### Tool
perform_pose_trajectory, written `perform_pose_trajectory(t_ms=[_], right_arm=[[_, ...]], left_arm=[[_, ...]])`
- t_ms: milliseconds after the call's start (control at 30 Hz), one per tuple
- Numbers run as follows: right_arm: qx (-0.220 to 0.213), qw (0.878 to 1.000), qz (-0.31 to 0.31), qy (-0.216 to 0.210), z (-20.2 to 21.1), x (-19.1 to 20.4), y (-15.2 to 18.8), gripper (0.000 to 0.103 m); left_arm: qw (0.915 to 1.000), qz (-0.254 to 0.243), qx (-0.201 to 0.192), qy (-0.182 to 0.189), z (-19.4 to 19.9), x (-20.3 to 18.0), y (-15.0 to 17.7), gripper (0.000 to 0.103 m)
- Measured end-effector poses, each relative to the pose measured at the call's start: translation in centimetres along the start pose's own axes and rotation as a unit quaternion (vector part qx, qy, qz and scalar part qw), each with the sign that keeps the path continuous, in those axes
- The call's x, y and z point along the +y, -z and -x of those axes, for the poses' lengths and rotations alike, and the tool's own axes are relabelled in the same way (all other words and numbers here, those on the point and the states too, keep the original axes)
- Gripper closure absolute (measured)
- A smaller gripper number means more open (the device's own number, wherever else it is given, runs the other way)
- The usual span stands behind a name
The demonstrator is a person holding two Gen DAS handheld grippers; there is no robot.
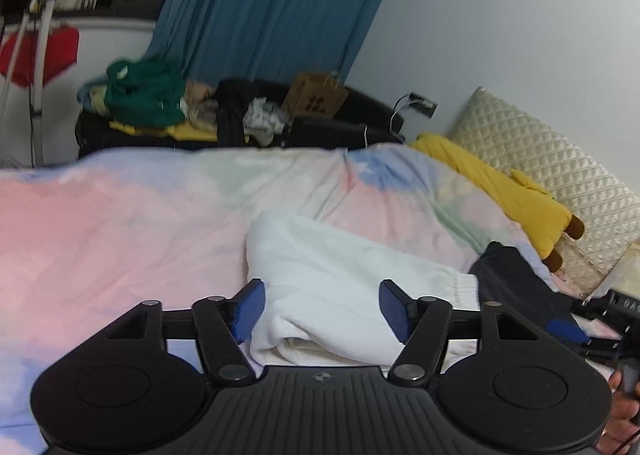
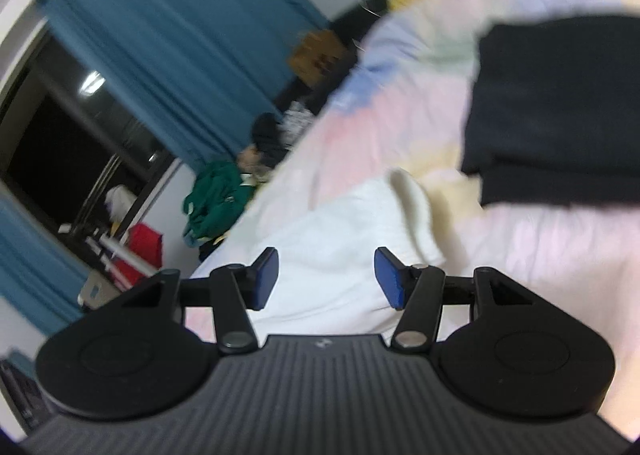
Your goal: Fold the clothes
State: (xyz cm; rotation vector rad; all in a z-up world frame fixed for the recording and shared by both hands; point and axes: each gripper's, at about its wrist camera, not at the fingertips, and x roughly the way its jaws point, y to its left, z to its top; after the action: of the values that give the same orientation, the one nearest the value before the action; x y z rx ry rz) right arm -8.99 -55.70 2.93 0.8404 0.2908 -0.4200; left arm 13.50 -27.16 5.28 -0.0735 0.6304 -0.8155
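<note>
We are holding the left gripper (image 1: pixel 320 309) over a folded white fleece garment (image 1: pixel 340 287) that is lying on the pastel pink-and-blue tie-dye bedspread (image 1: pixel 120 223). Its blue-padded fingers (image 1: pixel 248 309) are standing wide apart, one to each side of the white bundle as the left wrist view frames it, and we are seeing no pad pressing on the fabric.

We are holding the right gripper (image 2: pixel 326 281) above the same white garment (image 2: pixel 340 231), and its blue pads (image 2: pixel 266 279) are likewise spread wide with nothing gripped between them. This view is blurring heavily.

Just beyond the white garment, a folded dark navy garment (image 2: pixel 560 107) is resting on the bedspread (image 2: pixel 400 103); in the left wrist view it (image 1: pixel 508 279) is sitting right beside the white garment's elastic cuff. A yellow plush toy (image 1: pixel 508 191) is leaning against a cream quilted pillow (image 1: pixel 540 163) near the wall. Past the bed's far edge, a heap of clothes with a green garment (image 1: pixel 148 91) on top is sitting in front of a teal curtain (image 1: pixel 272 3).
</note>
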Motion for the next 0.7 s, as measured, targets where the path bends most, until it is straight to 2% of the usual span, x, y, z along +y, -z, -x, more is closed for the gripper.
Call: perform_pose_trajectory(t_ms=[33,100,233,267,333,367,400,533,700], right_arm=[[-0.003,1.000,0.016,-0.004,1.1,1.3,0.1,0.044],[-0.011,0.999,0.045,-0.006,3.0,3.7,0.1,0.038],[-0.030,0.993,0.110,-0.017,7.0,8.3,1.6,0.036],[-0.034,0.991,0.125,-0.018,7.9,9.3,2.2,0.036],[-0.042,0.988,0.149,-0.020,9.5,10.8,3.7,0.013],[-0.046,0.986,0.160,-0.021,10.5,11.7,4.4,0.011],[-0.050,0.984,0.171,-0.021,11.5,12.6,5.3,0.013],[-0.064,0.973,0.224,0.000,12.6,14.7,8.9,0.013],[-0.078,0.966,0.248,0.006,13.0,15.6,12.6,0.013]], left_arm=[[1.0000,-0.004,-0.008,0.000,1.8,-0.4,0.0,0.035],[0.9995,-0.015,-0.026,0.001,5.3,-1.3,0.2,0.027],[0.9976,-0.052,-0.045,-0.003,12.0,-3.8,1.2,0.022],[0.9966,-0.063,-0.052,-0.006,13.5,-4.4,1.7,0.018],[0.9936,-0.090,-0.067,-0.014,16.2,-5.4,2.9,0.009],[0.9910,-0.106,-0.079,-0.020,17.6,-5.9,3.7,0.004],[0.9874,-0.125,-0.093,-0.028,18.7,-6.4,4.5,0.000],[0.9797,-0.158,-0.114,-0.049,21.9,-7.4,7.8,0.000],[0.9832,-0.130,-0.114,-0.059,23.4,-6.4,10.3,0.000]])
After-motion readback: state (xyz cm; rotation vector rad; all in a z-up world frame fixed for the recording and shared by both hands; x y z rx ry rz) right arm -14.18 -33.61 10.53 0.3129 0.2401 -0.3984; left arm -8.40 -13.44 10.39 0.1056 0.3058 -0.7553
